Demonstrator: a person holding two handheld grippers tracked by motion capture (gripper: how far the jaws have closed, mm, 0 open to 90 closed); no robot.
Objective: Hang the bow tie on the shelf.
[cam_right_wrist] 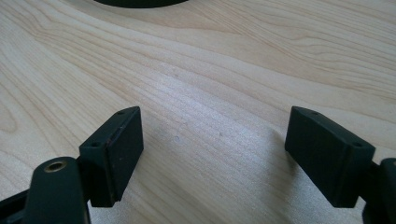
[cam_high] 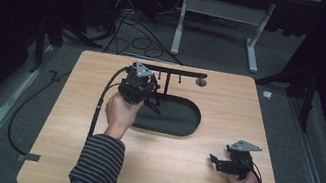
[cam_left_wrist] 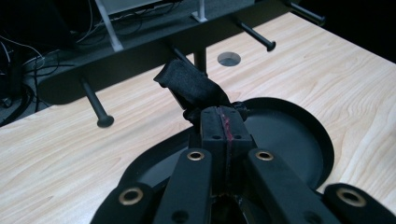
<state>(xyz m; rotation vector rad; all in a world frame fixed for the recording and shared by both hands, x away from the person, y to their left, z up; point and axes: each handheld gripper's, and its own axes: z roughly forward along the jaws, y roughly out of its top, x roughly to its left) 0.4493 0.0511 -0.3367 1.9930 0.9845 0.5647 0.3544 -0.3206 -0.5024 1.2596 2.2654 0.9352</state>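
Left gripper view: black cloth (pinched) below pegged rack, above tray.

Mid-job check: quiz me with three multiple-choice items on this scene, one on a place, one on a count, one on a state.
1. Where is the left gripper?
A. over the black tray
B. at the table's near right corner
C. off the table

2. How many pegs hang from the rack's bar in the left gripper view?
A. one
B. three
C. six

3. How do the right gripper's jaws stand?
A. shut on cloth
B. shut, empty
C. open, empty

Answers: 1 A, the high view shows it above the tray's left end. 2 B, three knob-ended pegs show. 3 C, bare table lies between the jaws.
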